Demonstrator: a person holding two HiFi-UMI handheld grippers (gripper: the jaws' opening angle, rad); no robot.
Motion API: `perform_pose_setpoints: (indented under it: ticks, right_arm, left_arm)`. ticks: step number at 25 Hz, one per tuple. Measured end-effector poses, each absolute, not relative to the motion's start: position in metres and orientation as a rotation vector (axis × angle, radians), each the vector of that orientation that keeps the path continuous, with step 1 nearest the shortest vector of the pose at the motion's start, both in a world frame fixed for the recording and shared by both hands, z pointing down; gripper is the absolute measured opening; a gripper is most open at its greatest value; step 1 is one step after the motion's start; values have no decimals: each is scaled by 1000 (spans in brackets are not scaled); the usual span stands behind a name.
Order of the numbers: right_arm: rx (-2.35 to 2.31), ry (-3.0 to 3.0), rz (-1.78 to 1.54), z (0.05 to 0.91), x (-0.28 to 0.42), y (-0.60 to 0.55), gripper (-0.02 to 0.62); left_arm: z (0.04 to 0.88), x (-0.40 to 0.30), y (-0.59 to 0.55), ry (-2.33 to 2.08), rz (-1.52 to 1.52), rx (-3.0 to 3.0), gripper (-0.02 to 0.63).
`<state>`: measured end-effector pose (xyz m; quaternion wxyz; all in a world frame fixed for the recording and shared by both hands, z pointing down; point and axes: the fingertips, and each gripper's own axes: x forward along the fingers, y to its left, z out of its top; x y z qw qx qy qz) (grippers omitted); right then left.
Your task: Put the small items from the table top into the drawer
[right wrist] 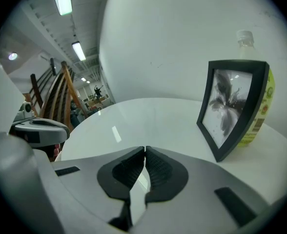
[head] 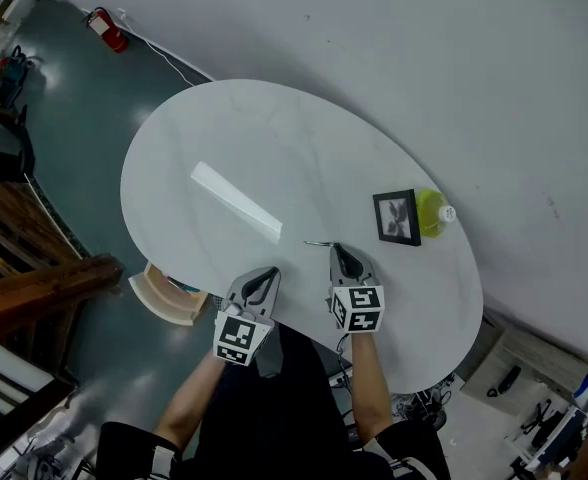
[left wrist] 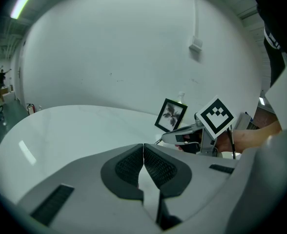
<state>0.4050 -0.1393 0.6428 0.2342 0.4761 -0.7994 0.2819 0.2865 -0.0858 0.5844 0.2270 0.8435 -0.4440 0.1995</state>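
White bean-shaped tabletop (head: pixel 274 138), plain wall behind. The thin metal item (head: pixel 317 243) sits right at the tip of the right hand-held gripper (head: pixel 340 253), long axis running leftward, so the right hand's nearer. That gripper and the left hand-held gripper (head: pixel 271 273) are both pinched closed, with nothing showing between the pads. The green bottle (head: pixel 432 211) has a label, but it's too small to read.

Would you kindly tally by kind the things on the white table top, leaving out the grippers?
Black-framed picture: 1
Yellow-green plastic bottle with a white cap: 1
Thin dark stick-like item, too small to identify: 1
Total: 3
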Motion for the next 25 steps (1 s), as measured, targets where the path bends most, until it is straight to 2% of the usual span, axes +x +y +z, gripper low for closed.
perform_pose_setpoints:
  ticks: [14, 25]
  right_arm:
    - [1346, -2326, 623, 562, 361, -126, 32]
    - [1177, -2489, 515, 509, 256, -99, 32]
  left_arm:
    - [537, 230, -60, -1366, 482, 2345, 20]
    - [503, 140, -26, -1564, 429, 2274, 20]
